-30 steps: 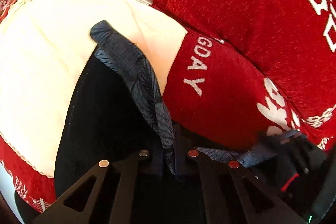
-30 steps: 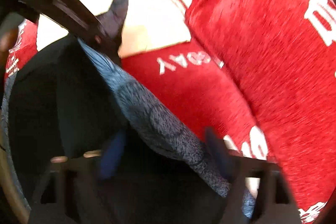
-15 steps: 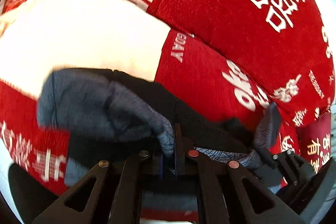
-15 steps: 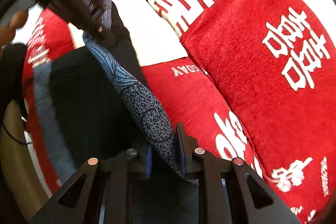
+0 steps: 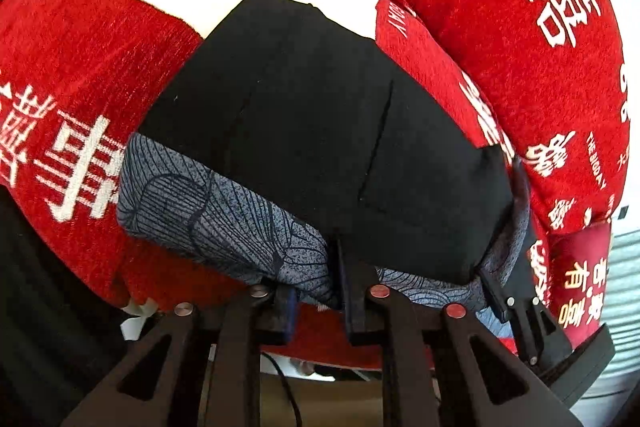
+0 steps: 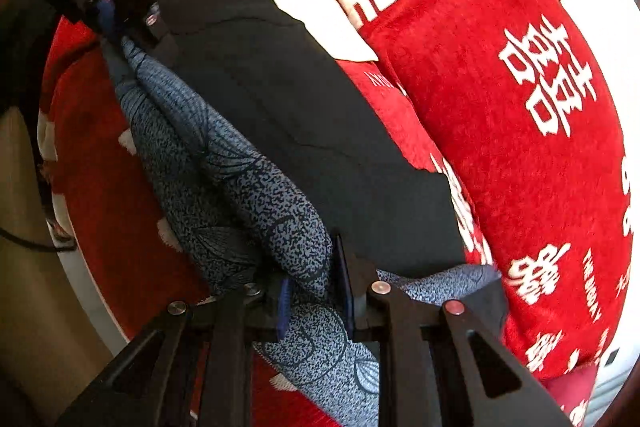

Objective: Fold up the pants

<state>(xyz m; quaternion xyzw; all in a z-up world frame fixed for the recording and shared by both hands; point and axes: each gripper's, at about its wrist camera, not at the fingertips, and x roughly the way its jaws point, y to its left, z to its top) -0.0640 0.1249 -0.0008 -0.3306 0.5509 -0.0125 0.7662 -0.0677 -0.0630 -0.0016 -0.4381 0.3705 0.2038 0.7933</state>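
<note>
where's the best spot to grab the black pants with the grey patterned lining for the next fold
Grip the near grey-patterned edge of the black fabric pants, coming in level from the bed's near side. That edge is a thick roll off the red printed blanket; both left tongs and right tongs pinch it there.

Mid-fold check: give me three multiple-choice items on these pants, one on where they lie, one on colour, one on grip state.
1. The pants lie on:
A. a red blanket with white characters
B. a wooden floor
C. a metal tray

2. The patterned band along the pants' near edge is:
A. yellow
B. blue-grey
C. green

3. The left gripper and right gripper are:
A. both open
B. only the left shut
C. both shut on the pants

Answers:
1 A, the red blanket surrounds the fabric.
2 B, the patterned band shows dark lines on blue-grey.
3 C, cloth sits between each pair of jaws.
</note>
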